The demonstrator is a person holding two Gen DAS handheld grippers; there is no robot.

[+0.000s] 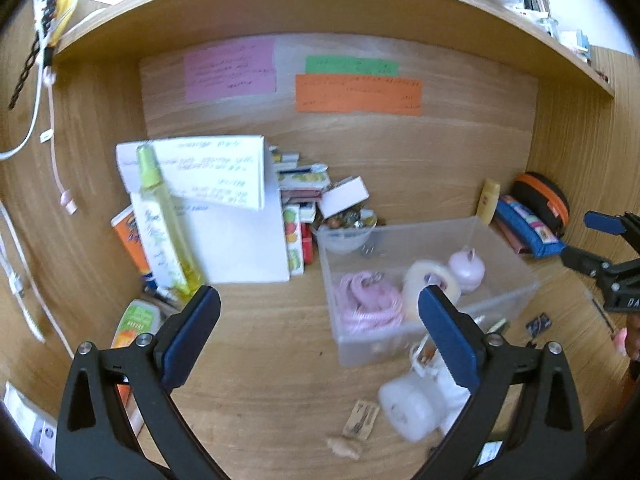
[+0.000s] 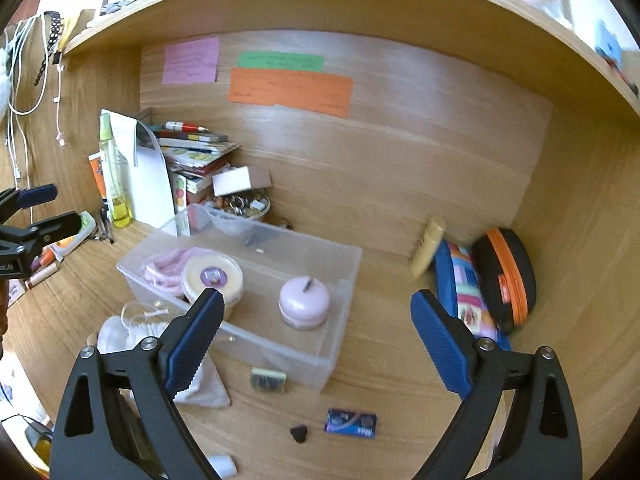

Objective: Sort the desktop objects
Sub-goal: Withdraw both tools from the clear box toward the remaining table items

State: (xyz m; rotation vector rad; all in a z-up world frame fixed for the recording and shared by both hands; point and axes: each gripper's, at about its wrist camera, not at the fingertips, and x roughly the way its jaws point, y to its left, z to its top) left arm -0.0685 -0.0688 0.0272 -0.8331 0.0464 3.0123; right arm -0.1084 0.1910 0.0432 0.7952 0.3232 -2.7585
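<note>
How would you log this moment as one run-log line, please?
left claw: open, empty | right claw: open, empty | clear bin: holds tape roll, pink cord

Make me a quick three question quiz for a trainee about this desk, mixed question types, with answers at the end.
1. True or false: the left tool and the right tool both stand open and hold nothing.
2. Which of these lies inside the clear bin? A) the tape roll B) the blue battery pack C) the white pouch
3. Fill in: the three coloured notes on the back panel are pink, green and ____.

Key: 1 true; 2 A; 3 orange.
</note>
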